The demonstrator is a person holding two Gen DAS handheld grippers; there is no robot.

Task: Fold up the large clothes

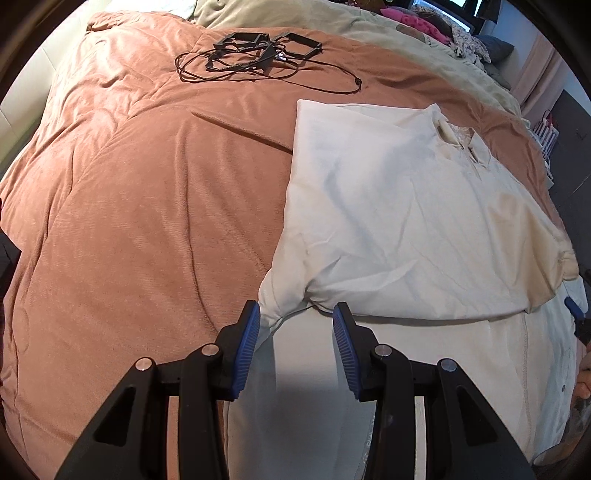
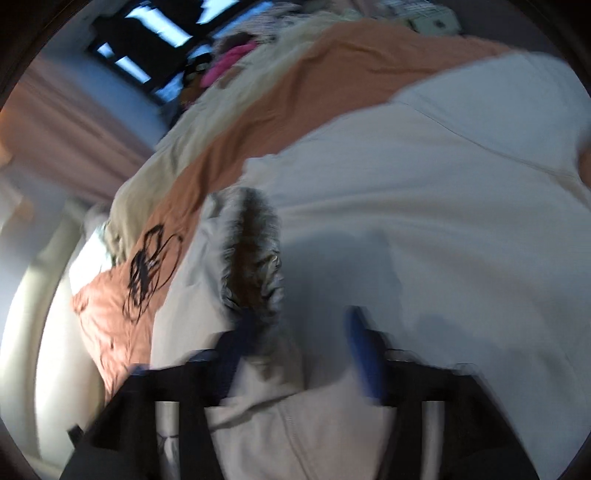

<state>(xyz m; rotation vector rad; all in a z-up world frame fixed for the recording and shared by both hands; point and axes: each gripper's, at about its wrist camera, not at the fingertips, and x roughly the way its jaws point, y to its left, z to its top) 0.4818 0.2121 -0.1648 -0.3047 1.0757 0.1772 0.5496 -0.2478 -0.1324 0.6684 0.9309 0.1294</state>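
A large cream garment [image 1: 399, 221] lies on the rust-orange bedspread [image 1: 147, 192], its upper part folded over the lower part [image 1: 424, 376]. Its collar [image 1: 458, 136] points to the far right. My left gripper [image 1: 296, 325] is open and empty, just above the fold's near-left corner. The right wrist view is blurred by motion. There the right gripper [image 2: 299, 332] is open over the same cream garment [image 2: 424, 229], with a bunched dark-lined cuff [image 2: 255, 266] beside its left finger [image 2: 231, 354]. The right gripper's blue tip also shows at the left wrist view's right edge [image 1: 574, 308].
Black frames and a tangled black cord [image 1: 258, 51] lie on the far part of the bed. A beige blanket [image 1: 388, 33] and pink clothes [image 1: 410, 18] lie beyond. A window [image 2: 147, 48] and a curtain [image 2: 70, 122] stand past the bed.
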